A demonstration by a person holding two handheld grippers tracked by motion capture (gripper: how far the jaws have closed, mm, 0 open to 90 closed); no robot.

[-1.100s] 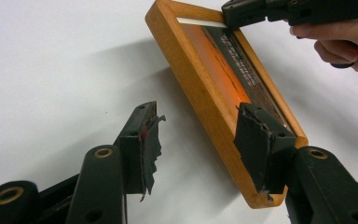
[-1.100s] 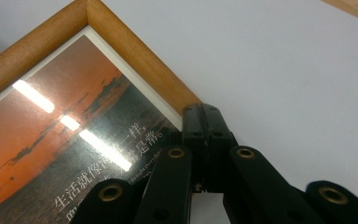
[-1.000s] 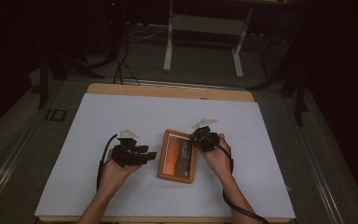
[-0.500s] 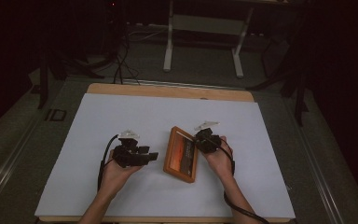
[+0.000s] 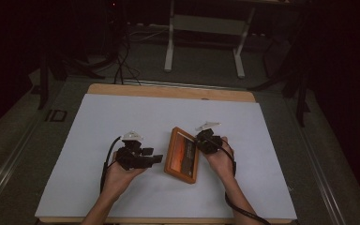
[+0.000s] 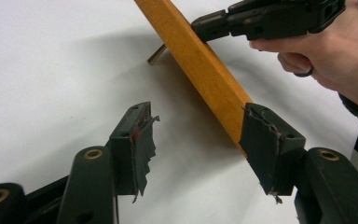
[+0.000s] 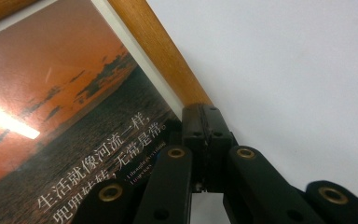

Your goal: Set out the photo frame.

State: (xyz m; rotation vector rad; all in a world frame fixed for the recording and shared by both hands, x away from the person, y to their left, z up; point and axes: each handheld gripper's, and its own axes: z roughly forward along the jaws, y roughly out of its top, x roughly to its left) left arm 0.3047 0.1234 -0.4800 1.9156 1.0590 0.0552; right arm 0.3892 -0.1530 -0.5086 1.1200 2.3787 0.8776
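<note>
Wooden picture frame (image 5: 183,154) between the two grippers, on the white desk (image 5: 168,117), tipped up along its right long edge. Smooth honey-coloured wood, rounded rails, thin pale inner border, glossy print of an orange sunset over dark water with white characters along the bottom. A small metal tab (image 6: 155,54) behind the frame, seen in the left gripper view, its tip near the desk.

Right gripper (image 5: 203,140) pinched tight on the frame's right rail, jaws closed flat against each other around the wood, just where the rail meets the pale border. Right hand (image 5: 221,158) wrapped around the gripper body from behind, knuckles up, forearm running back toward the desk's near edge, black cable trailing down along it. In the left gripper view, the right gripper (image 6: 265,18) reaching in from the upper right, gripping the raised rail, fingers curled under its body.

Left gripper (image 5: 150,159) spread wide, holding nothing, jaws pointing toward the frame's left side. Black jaws with torn, frayed rubber pads (image 6: 142,149); brass-coloured rivets at the joints. Frame's near corner just ahead of its right-hand jaw, partly hidden by it; contact impossible to tell. Left hand (image 5: 119,171) cupped under the gripper body, wrist low over the desk, black cable looping off to its left.

Desk surface matte and plain, with a light wooden strip at the far edge.
</note>
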